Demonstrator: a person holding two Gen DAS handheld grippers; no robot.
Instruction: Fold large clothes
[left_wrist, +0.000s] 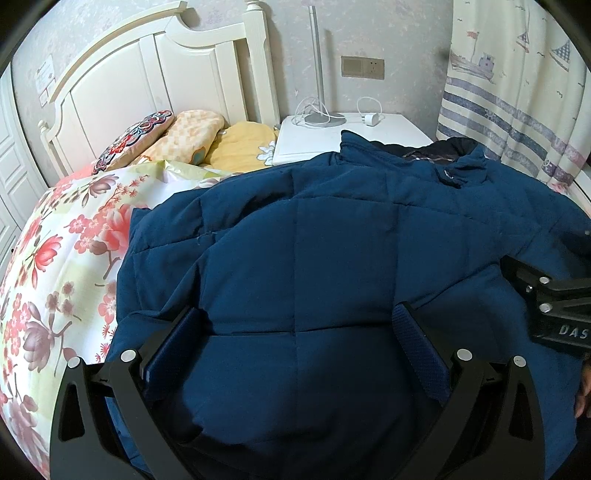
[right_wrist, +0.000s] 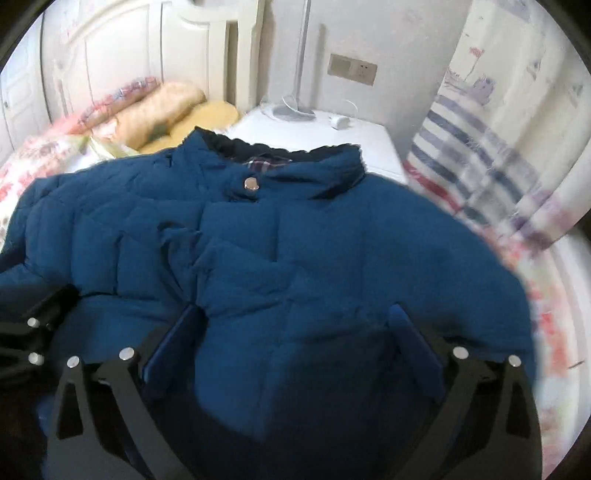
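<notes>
Because the blue padded jacket (left_wrist: 332, 240) lies spread on the bed (left_wrist: 66, 258), both grippers hover over its lower half. The left gripper (left_wrist: 295, 332) and right gripper (right_wrist: 295, 328) hold their fingers spread, jacket padding between them, likely readying a fold

Navy quilted jacket (left_wrist: 332, 240), pink floral bedspread (left_wrist: 66, 240), cream headboard (left_wrist: 147, 77), blue-striped curtain (left_wrist: 517, 122)

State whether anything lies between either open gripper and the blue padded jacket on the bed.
Nothing visible does. The left gripper and right gripper are both open directly over the blue jacket, with only jacket fabric between their fingers.
</notes>
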